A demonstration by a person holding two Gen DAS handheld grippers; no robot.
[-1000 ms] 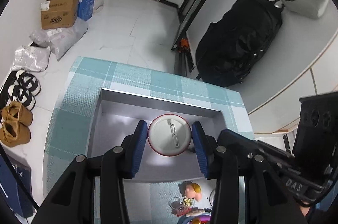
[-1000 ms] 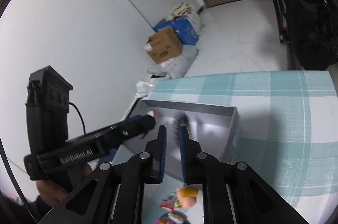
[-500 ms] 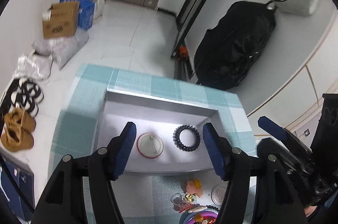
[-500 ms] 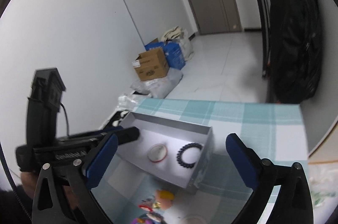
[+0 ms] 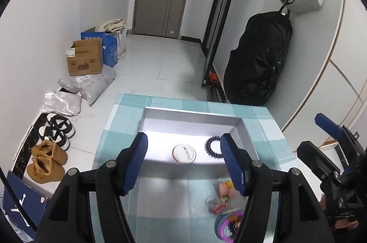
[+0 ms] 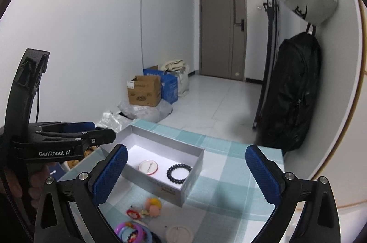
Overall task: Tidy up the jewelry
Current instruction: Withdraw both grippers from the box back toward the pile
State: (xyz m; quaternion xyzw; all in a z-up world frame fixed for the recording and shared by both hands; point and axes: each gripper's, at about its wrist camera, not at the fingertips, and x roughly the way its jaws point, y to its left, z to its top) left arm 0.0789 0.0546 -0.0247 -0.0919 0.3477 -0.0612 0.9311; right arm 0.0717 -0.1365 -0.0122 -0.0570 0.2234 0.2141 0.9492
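Observation:
A shallow grey box (image 5: 192,111) sits on the teal plaid tablecloth. In it lie a white round badge with a red rim (image 5: 184,153) and, to its right, a black beaded bracelet (image 5: 213,147); the right wrist view also shows the badge (image 6: 148,167) and bracelet (image 6: 179,171). My left gripper (image 5: 183,137) hovers open above the box's near side, nothing between its blue pads. My right gripper (image 6: 187,150) stands wide open and empty, back from the box. Loose trinkets (image 5: 223,192) and purple bangles (image 6: 128,230) lie on the cloth in front of the box.
The left gripper (image 6: 91,137) shows side-on at the left of the right wrist view, a hand on its grip. Beyond the table's far edge stand a cardboard box (image 5: 84,58) and shoes (image 5: 55,130). A black backpack (image 5: 257,64) hangs on the right wall.
The right gripper opened wide and left the black bracelet in the box. The left gripper opened away from the badge. Both pulled back and up from the box.

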